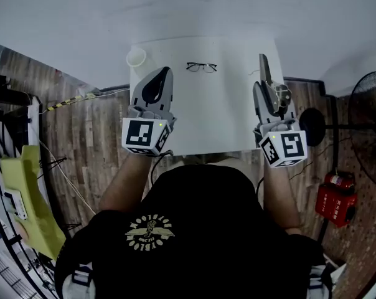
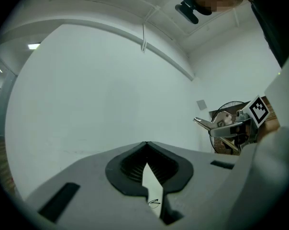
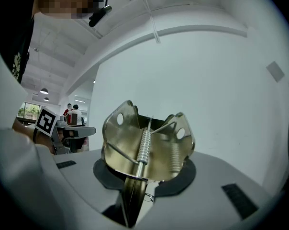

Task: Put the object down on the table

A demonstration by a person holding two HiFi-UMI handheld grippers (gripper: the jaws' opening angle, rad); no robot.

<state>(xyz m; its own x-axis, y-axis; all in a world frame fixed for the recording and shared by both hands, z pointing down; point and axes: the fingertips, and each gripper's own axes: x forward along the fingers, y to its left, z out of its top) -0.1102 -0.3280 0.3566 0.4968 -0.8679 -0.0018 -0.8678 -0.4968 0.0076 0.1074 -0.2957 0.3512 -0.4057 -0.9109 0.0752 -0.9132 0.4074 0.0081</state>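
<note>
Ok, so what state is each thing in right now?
Left gripper: shut, empty.
Right gripper: shut on the metal spring tool.
Metal spring tool: held in the air, not yet on the table.
Glasses: lying on the table.
Cup: upright at the table's far corner.

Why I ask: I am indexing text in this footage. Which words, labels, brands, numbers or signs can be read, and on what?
Nothing can be read for certain.
Black shirt: round yellow emblem with lettering, too small to read.
Red box: white label, too blurred to read.
Left marker cube and right marker cube: square patterns only, no letters.
</note>
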